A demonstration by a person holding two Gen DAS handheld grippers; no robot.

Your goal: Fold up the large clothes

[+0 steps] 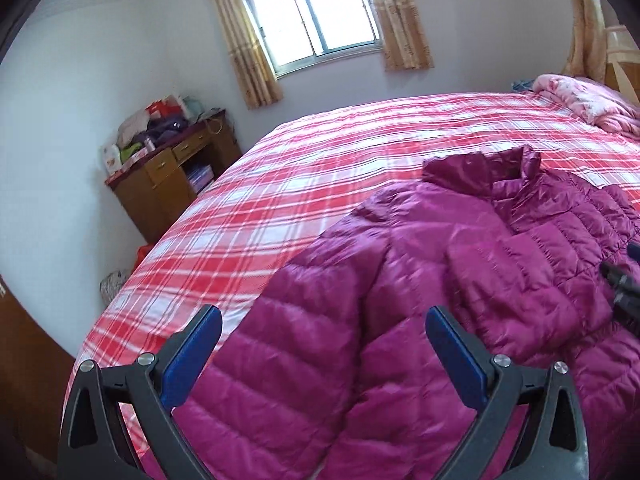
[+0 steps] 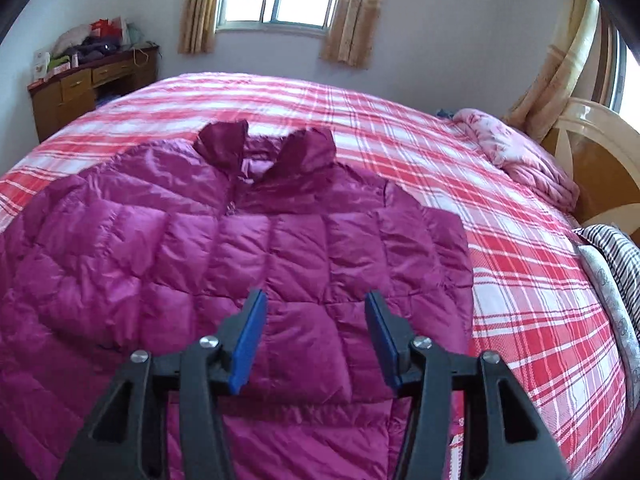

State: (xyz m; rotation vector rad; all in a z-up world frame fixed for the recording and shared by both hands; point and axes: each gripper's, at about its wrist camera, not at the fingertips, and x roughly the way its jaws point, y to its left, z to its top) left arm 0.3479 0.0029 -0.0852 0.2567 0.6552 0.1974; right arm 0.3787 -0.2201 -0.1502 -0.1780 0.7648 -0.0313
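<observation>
A magenta quilted puffer jacket (image 2: 248, 248) lies front up on the red and white plaid bed (image 2: 520, 280), collar toward the window. Its right sleeve is folded across the chest. In the left wrist view the jacket (image 1: 400, 300) fills the lower right, its left sleeve running down toward the camera. My left gripper (image 1: 322, 320) is open and empty, just above that sleeve. My right gripper (image 2: 316, 304) is open and empty above the jacket's lower front. Its black tip shows at the right edge of the left wrist view (image 1: 622, 280).
A wooden desk (image 1: 176, 180) piled with bags and clothes stands by the far wall left of the bed. A pink folded quilt (image 2: 520, 160) lies at the head end, by a cream headboard (image 2: 600, 152). A striped cloth (image 2: 616, 252) lies at the bed's right edge.
</observation>
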